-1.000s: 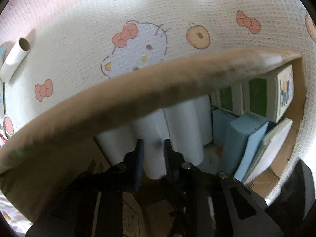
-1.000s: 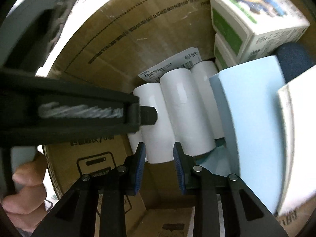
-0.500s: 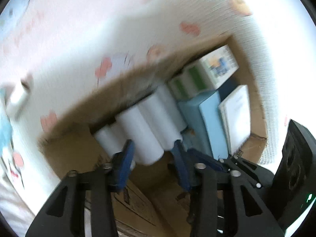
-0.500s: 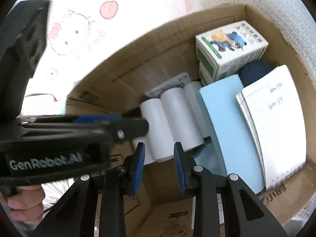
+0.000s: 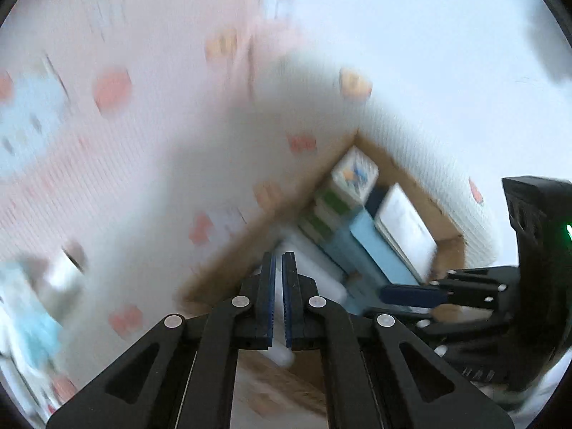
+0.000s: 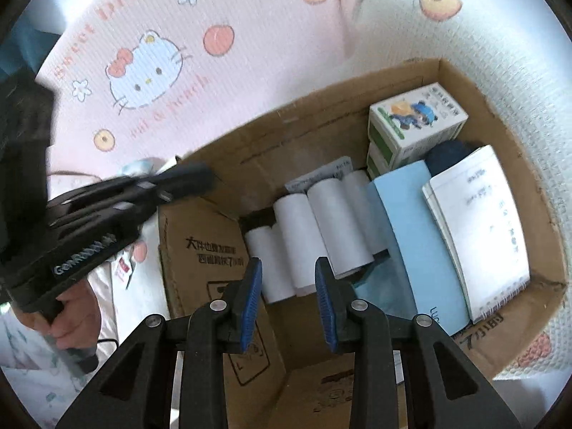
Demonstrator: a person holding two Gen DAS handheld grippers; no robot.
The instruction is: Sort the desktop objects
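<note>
An open cardboard box holds several white paper rolls, green-and-white cartons, a light blue book, a white spiral notebook and a dark blue ball. My right gripper hovers above the rolls, its jaws a little apart with nothing between them. My left gripper is above the box's left wall. Its jaws are closing to nearly touching, with nothing between them. The left wrist view is blurred by motion. In it the right gripper reaches in from the right.
The box lies on a pink and white cloth printed with a cartoon cat. A loose white roll lies blurred on the cloth at the left. A person's hand grips the left gripper's handle. A box flap folds inward.
My left gripper has risen out of the box, rolled and swung left, and its jaws have shut. My right gripper has drawn back upward, so the whole box now shows.
</note>
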